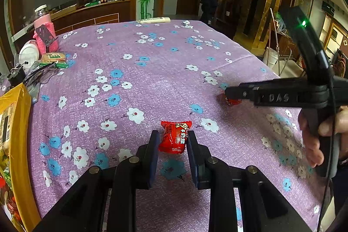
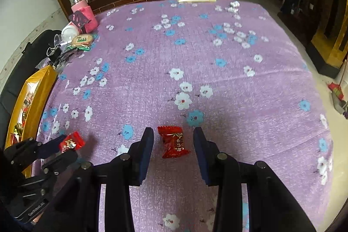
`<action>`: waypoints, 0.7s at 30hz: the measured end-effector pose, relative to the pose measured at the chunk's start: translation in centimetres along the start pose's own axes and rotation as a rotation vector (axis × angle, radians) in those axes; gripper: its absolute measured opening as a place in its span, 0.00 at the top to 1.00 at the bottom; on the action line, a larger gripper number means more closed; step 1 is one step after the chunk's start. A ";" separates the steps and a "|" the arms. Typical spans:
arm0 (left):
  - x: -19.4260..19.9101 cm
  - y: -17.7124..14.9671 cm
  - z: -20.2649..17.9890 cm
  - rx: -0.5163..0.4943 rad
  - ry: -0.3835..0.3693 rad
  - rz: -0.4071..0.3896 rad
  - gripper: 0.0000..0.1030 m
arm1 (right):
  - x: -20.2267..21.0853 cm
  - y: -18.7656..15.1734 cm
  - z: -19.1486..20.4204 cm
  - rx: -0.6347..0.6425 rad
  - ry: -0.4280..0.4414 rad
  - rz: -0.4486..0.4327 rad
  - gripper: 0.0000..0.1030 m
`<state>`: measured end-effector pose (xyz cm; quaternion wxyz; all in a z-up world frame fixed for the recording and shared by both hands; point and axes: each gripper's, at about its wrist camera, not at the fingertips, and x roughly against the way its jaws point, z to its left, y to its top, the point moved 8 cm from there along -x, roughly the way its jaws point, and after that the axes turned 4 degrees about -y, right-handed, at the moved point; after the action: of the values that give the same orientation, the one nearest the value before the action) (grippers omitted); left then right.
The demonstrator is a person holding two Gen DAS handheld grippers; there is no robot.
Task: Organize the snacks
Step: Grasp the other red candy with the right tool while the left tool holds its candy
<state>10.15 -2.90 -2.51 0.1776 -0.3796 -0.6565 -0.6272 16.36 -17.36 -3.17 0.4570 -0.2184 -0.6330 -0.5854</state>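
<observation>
Left wrist view: the left gripper (image 1: 173,140) has its two dark fingers closed on a small red foil-wrapped candy (image 1: 175,136), the wrapper pinched between the pads above the purple flowered tablecloth (image 1: 152,71). In the right wrist view, the right gripper (image 2: 173,140) stands with its fingers apart around a second red foil-wrapped candy (image 2: 173,141), which lies on the cloth between them, touching neither pad. The picking-up step looks half done: one sweet is held, the other only straddled. Next, I'd judge, the right fingers must close squarely on the wrapper, then both sweets go to the yellow snack box (image 2: 32,97), well off to the left of the fingers.
</observation>
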 end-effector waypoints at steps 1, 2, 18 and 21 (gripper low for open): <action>0.0 0.0 0.0 0.000 -0.001 0.001 0.76 | -0.4 -0.2 0.1 0.004 -0.001 0.010 0.65; -0.1 0.0 0.0 0.000 -0.001 0.002 0.76 | -0.6 -0.5 0.1 0.008 -0.008 0.018 0.65; 0.3 0.0 0.0 -0.005 0.012 -0.010 0.76 | 2.5 -2.6 3.2 0.019 -0.017 -0.099 0.80; 0.5 0.2 0.1 -0.002 0.020 -0.020 0.76 | 3.6 -3.3 4.2 0.013 0.006 -0.123 0.81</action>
<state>9.98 -2.65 -2.06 0.1775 -0.3671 -0.6577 -0.6333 10.58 -15.09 -1.47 0.4235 -0.1744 -0.6477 -0.6088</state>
